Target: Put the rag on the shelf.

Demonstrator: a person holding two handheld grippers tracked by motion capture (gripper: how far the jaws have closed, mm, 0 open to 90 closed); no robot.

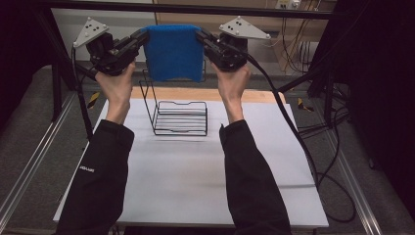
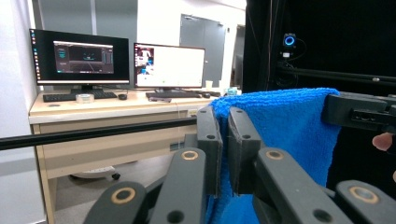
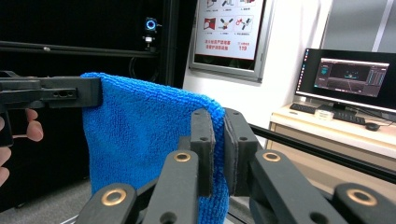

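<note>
High view: blue towel [image 1: 173, 53] held up at the far end of the table [image 1: 195, 166], stretched flat between left gripper [image 1: 142, 38] and right gripper [image 1: 201, 39], hanging above and just beyond the black wire rack [image 1: 180, 117]. Clear of the rack, not touching it. Rack standing on the white table surface, tall back loop at its left, low basket part toward the right.

Left gripper view: jaws clenched on the towel's upper corner [image 2: 275, 121], cloth pinched between the pads, rest of it draping down and away toward the other gripper [image 2: 357, 112] at the far right. Right gripper view: same picture mirrored, jaws clamped on the opposite top corner [image 3: 140, 126], left gripper [image 3: 51, 93] gripping the far edge.

Step in hand, by judgement: carrying the spread towel toward the rack, probably to drape it over the upright wire. Next move calls for keeping both grips firm and the top edge taut and level, bringing the towel over the tall loop, then lowering evenly so the cloth falls on both sides. Releasing only once the weight rests on the wire.
</note>
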